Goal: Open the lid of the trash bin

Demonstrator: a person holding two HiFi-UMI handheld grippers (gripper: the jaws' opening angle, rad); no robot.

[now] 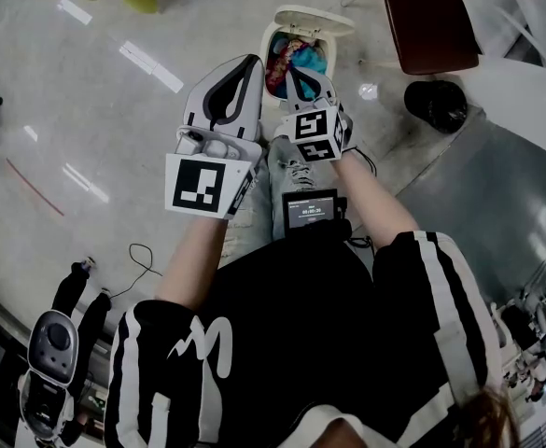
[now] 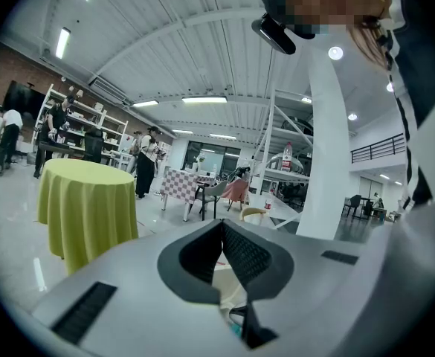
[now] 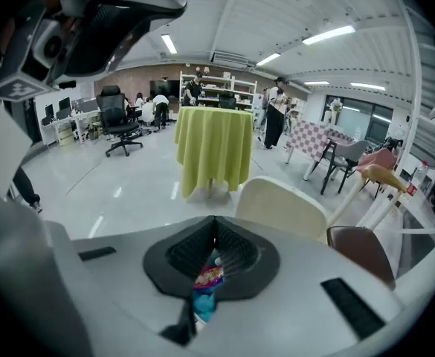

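Trash bin point(image 1: 267, 52) on the floor just ahead of both tools, lid point(image 1: 312, 17) up.

The lid stands tilted back on the bin's far side, away from the person, so the opening looks done (coloured rubbish point(image 1: 306, 56) shows inside). The right tool point(image 1: 292, 73) is the nearer, its tip over the bin's mouth; the left tool point(image 1: 254, 63) points at the bin's left rim. Both tools have their jaws closed tip to tip, gripping nothing.
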